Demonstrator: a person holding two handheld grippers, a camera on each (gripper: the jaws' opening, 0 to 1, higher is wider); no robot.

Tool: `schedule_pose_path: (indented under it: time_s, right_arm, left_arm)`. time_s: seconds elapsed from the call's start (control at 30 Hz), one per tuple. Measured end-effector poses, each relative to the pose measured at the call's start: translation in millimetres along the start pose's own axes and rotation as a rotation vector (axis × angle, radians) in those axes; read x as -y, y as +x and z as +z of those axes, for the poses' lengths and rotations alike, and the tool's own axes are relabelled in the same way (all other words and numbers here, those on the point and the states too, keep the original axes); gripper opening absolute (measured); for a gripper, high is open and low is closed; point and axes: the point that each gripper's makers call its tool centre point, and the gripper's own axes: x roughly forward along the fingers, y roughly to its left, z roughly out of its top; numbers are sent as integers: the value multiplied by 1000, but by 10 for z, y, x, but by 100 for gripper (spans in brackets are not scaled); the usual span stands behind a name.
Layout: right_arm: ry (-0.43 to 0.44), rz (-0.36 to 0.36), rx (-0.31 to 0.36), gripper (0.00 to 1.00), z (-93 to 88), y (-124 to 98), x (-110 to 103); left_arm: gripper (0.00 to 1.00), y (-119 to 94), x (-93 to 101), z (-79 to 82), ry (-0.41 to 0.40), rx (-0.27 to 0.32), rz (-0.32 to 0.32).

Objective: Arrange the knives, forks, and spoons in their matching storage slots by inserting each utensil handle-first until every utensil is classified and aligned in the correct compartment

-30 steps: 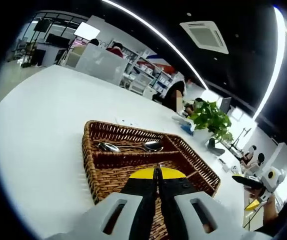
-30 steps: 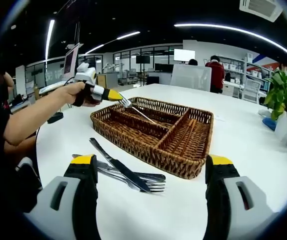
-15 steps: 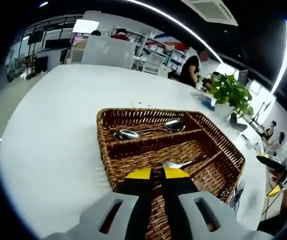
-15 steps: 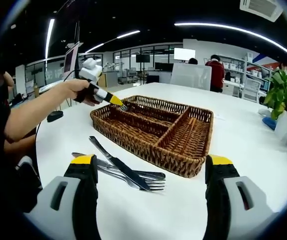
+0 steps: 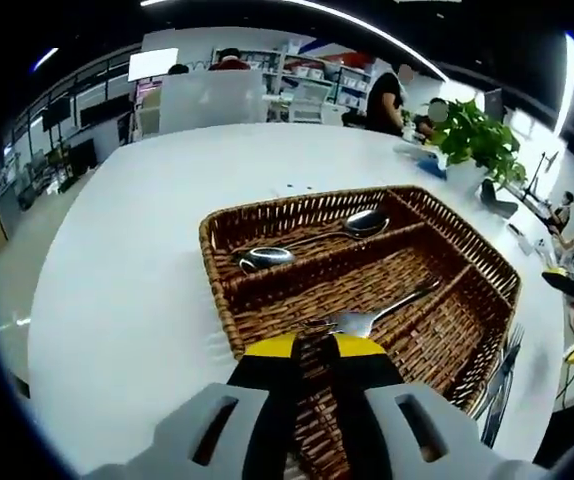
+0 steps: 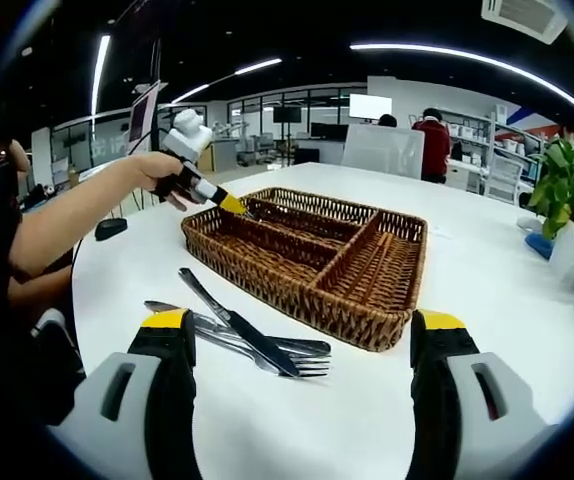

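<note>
Spoon (image 5: 367, 320), the one just past the left gripper (image 5: 312, 350), lies in the middle slot of the basket (image 5: 222, 300). Its bowl sits nearest the yellow jaw tips and its handle runs up and to the right, away from the jaws, along the slot's length. The left jaws are pressed together with no gap showing; the spoon's bowl end lies right at their tips, but whether they pinch it or merely hover over it I cannot tell. Two more spoons (image 5: 267, 257) rest in the far slot, parallel to the divider, bowls pointing to opposite ends.

In the right gripper view the left gripper (image 6: 229, 203) is held by a hand (image 6: 157, 172) over the basket's (image 6: 347, 325) near-left corner, tips dipping inside the rim. On the table (image 6: 487, 300) just before the basket lie the knives (image 6: 232, 325) and forks (image 6: 297, 365), overlapping in a loose pile, long axes running from upper left to lower right, fork tines toward the right. The pile lies between the right jaws and a little ahead of them, nearer the left finger (image 6: 172, 380). Those jaws stand wide apart and hold nothing.

My judgement: the right gripper is the nearer one to the pile, and the coming pick turns on reaching forward and closing across a handle, roughly square to that diagonal.
</note>
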Motion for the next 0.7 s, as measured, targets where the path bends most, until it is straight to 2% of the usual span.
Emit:
schedule_pose_path:
  time_s: [0.47, 0.63, 0.7]
  right_arm:
    - [-6, 6, -2, 91, 6, 5, -18]
    - [-6, 8, 3, 91, 28, 13, -18]
    - [-5, 7, 6, 91, 40, 17, -15]
  left_arm:
    - [23, -110, 9, 15, 46, -3, 11]
    - [28, -174, 120, 96, 45, 53, -29]
    - [31, -195, 176, 138, 69, 77, -39]
